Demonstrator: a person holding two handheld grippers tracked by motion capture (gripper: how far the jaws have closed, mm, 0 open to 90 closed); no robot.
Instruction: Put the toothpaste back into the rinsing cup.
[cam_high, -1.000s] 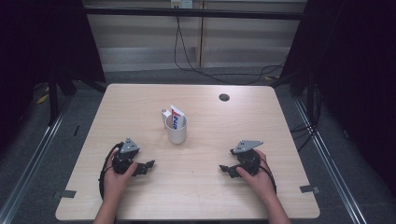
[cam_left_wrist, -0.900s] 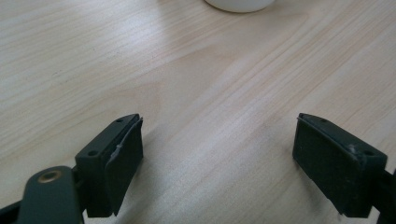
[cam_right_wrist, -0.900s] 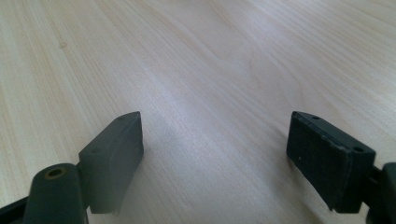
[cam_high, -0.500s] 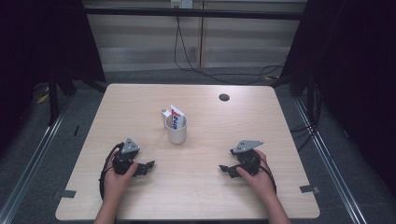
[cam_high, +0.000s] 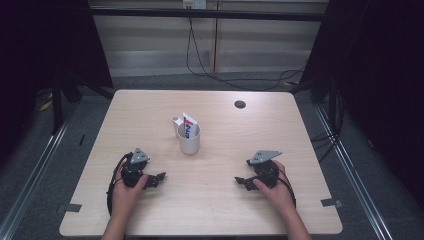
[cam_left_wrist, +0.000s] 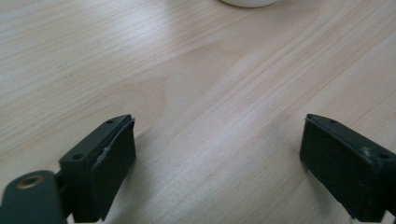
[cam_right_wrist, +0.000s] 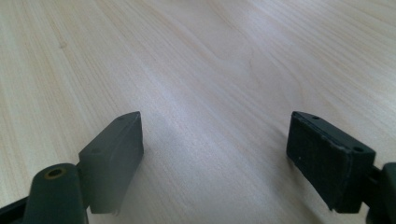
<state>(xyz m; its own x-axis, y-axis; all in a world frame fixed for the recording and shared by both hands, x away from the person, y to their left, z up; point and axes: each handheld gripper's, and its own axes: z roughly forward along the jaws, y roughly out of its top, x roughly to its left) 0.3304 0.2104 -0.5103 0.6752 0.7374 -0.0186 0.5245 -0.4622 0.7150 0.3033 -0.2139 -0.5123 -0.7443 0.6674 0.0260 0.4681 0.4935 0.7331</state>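
Note:
A white cup (cam_high: 189, 140) stands near the middle of the wooden table (cam_high: 150, 110), with a white, red and blue tube (cam_high: 188, 125) leaning in it. My left gripper (cam_high: 157, 178) rests low on the table in a hand, in front of the cup and to its left. Its jaws have just been opening and stand open (cam_left_wrist: 219, 126) over bare wood, with the cup's base (cam_left_wrist: 247, 2) at the top edge. My right gripper (cam_high: 242, 181) lies in the other hand at the front right, pointing inward. It is open (cam_right_wrist: 215, 119), with nothing between its fingers.
A dark round disc (cam_high: 240, 104) sits at the back right of the table. Cables (cam_high: 200, 60) trail on the floor behind it. Dark frames and rails flank both sides.

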